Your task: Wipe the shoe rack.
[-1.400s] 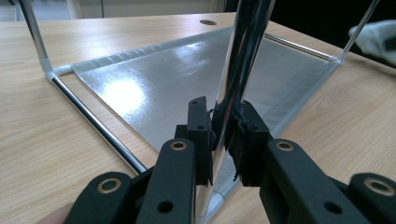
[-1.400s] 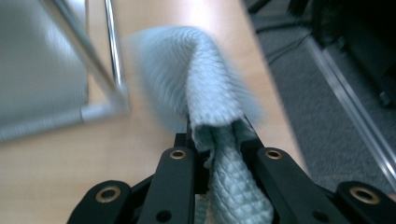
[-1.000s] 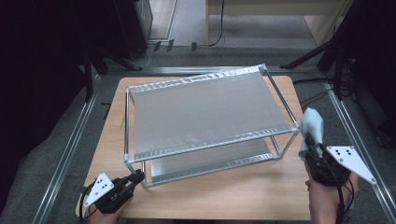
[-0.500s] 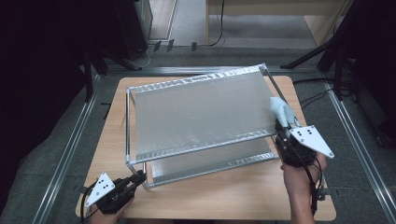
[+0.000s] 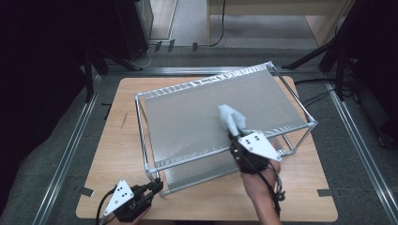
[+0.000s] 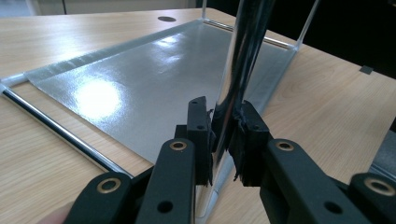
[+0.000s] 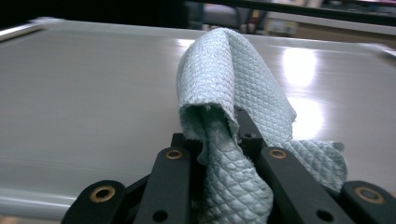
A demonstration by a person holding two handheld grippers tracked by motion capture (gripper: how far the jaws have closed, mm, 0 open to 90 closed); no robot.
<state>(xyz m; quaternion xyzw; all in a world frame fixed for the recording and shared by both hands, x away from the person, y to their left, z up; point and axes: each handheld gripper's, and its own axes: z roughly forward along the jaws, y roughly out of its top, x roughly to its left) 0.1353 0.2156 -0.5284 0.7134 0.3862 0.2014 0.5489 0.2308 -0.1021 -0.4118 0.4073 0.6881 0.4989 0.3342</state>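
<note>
A two-tier metal rack (image 5: 155, 96) with grey shelf sheets stands on the wooden table (image 5: 112, 140). My right gripper (image 5: 231, 132) is shut on a light blue quilted cloth (image 5: 231, 118) that lies on the top shelf near its front edge. In the right gripper view the cloth (image 7: 224, 98) bulges up between my jaws over the grey shelf (image 7: 84, 93). My left gripper (image 5: 157, 186) is shut on the rack's front left leg (image 6: 245, 60) at the table's near edge, with the lower shelf (image 6: 154, 79) behind the leg.
Aluminium rails (image 5: 70, 150) run along both sides of the table. Cables (image 5: 324, 96) lie on the floor at the right, and dark equipment (image 5: 131, 28) stands behind the table. Bare wood shows left of the rack.
My right gripper has carried the cloth from the rack's right end leftward onto the top shelf. The rack has swung a little on the table, and the left gripper has shifted right with its leg.
</note>
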